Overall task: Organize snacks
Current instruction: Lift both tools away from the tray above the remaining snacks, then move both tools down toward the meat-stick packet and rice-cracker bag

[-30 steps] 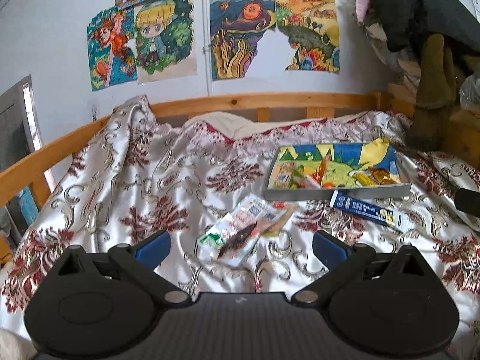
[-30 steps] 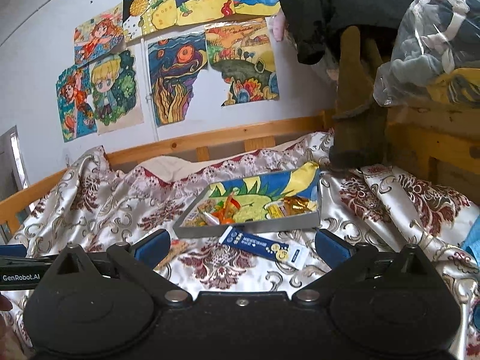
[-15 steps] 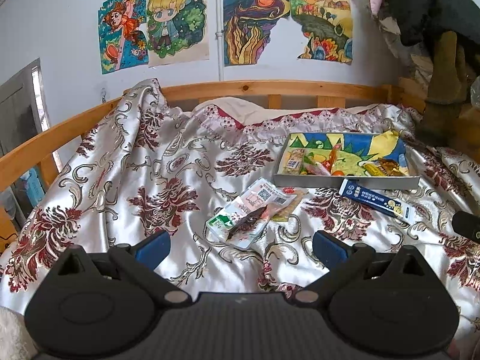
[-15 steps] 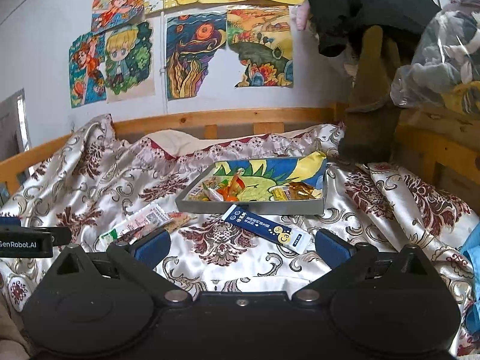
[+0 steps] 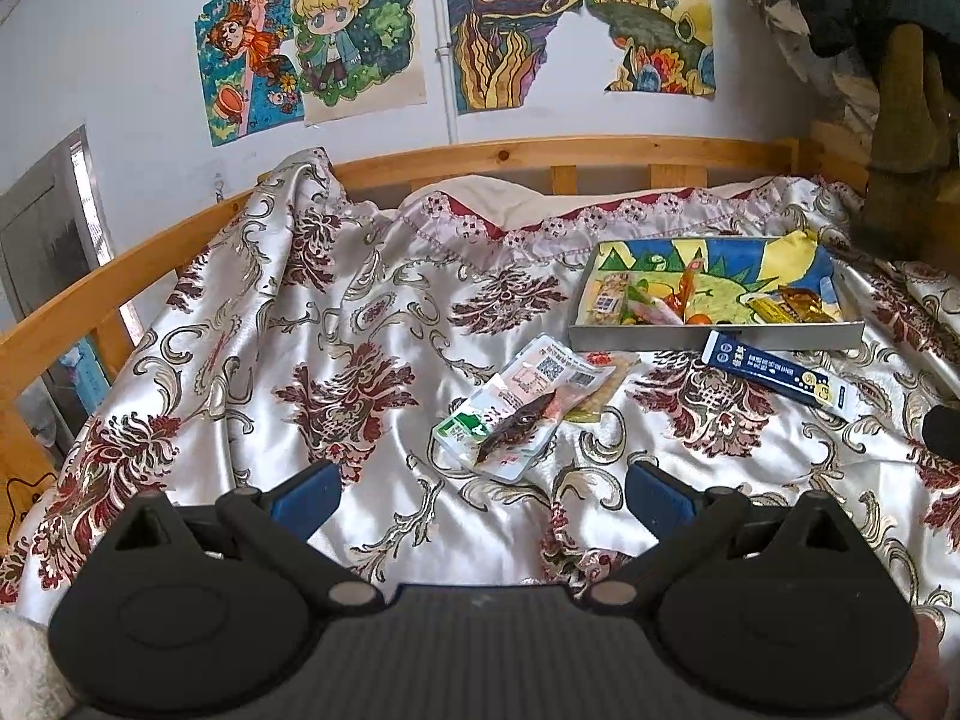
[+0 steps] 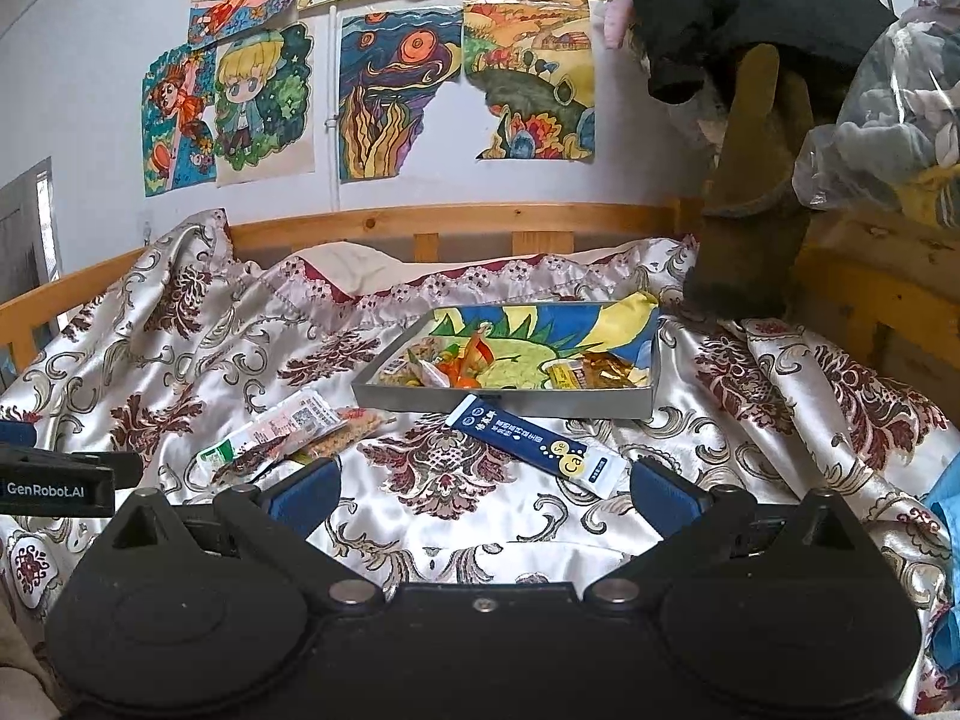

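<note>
1. My left gripper hangs low over the bedspread, blue pads spread wide, nothing between them.
2. My right gripper is spread just as wide and carries nothing. It hangs over the same cloth, further to the right.
3. The tray sits on the bedspread toward the far right of the bed, grey-walled, with a bright drawing of green, blue and yellow lining its floor.
4. Inside the tray: a cluster of small wrapped snacks at its left end, orange and pale wrappers mixed; gold and yellow packets at its right end.
5. A long dark blue stick pack lies on the cloth, its left tip touching or just beside the tray's front wall, angled away to the right. In the right wrist view the same stick pack lies between my pads and the tray.
6. A flat clear packet with a QR label and a green corner lies ahead of my left gripper, left of the tray. A dark dried piece shows through it.
7. A tan snack peeks from under that packet's right edge.
8. Wooden bed rail runs behind; children's paintings are stuck on the wall above.
9. Dark clothing hangs at upper right in the right wrist view.
</note>
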A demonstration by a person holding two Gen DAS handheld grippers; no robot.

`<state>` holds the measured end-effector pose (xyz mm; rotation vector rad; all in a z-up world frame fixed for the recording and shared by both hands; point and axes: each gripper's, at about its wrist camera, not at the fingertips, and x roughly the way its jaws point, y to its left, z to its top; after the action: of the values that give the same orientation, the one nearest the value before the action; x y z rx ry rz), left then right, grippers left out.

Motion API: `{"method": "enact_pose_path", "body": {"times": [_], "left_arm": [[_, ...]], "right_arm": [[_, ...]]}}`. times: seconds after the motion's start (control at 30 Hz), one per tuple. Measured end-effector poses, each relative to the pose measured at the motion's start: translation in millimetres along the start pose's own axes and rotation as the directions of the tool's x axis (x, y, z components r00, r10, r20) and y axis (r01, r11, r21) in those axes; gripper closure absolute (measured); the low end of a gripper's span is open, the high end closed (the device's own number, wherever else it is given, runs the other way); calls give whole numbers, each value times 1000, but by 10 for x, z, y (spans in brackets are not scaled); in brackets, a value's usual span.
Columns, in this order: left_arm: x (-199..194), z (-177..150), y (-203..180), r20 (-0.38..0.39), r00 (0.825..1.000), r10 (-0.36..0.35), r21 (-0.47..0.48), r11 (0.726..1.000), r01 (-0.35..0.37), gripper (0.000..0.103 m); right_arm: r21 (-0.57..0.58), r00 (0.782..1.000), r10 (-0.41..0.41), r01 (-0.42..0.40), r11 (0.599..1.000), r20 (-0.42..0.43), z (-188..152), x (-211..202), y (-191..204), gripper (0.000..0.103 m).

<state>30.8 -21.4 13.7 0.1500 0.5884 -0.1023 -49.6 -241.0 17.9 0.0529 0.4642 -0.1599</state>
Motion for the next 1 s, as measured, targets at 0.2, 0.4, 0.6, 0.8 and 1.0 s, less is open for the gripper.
{"method": "enact_pose_path", "body": {"times": [0.2, 0.4, 0.6, 0.8, 1.0], "left_arm": [[37, 14, -19, -16, 1000, 7, 12, 1000, -7, 0], [59, 42, -24, -29, 1000, 4, 13, 1000, -3, 0], [121, 118, -44, -26, 999, 38, 44, 998, -37, 0], [191, 256, -26, -14, 999, 51, 54, 997, -50, 0], [287, 427, 31, 1, 999, 49, 66, 997, -49, 0]], "right_arm": [[2, 1000, -1, 1, 1000, -8, -6, 20, 16, 1], [-4, 1000, 2, -2, 1000, -25, 1, 62, 26, 1], [-9, 999, 19, -20, 1000, -35, 46, 125, 38, 1], [-8, 998, 48, -49, 999, -44, 134, 244, 73, 1], [-30, 997, 72, -73, 997, -33, 253, 372, 172, 1]]}}
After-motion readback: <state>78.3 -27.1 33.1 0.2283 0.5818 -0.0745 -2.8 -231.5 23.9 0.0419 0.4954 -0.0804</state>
